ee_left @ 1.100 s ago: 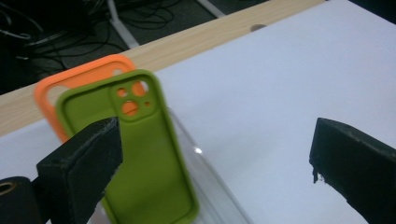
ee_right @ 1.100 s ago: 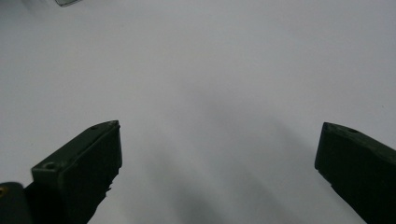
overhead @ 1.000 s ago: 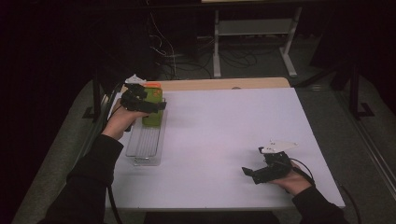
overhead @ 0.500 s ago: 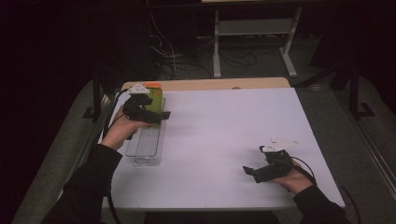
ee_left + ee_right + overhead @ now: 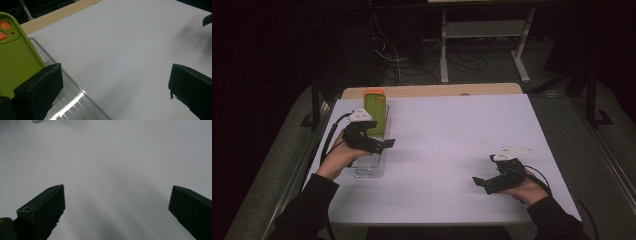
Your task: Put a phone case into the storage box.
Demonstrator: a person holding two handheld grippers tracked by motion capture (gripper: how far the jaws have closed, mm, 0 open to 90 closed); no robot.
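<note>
The left gripper [image 5: 379, 145] was held with fingers apart over the clear tray [image 5: 371, 167] bearing the green phone case [image 5: 376, 112]; the right gripper [image 5: 482, 182] was likewise spread over the counter [image 5: 452, 130].

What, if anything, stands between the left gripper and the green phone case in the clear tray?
Nothing visible does. The left gripper, jaws open, hovers over the clear tray, with the green phone case right beside one jaw. Only the tray's low wall lies nearby.

- My left gripper [image 5: 379, 145] hangs over the clear tray [image 5: 371, 170] at table's left.
- Phone case [image 5: 375, 111] lies in the tray's far end.
- My right gripper [image 5: 482, 182] sits near right.
</note>
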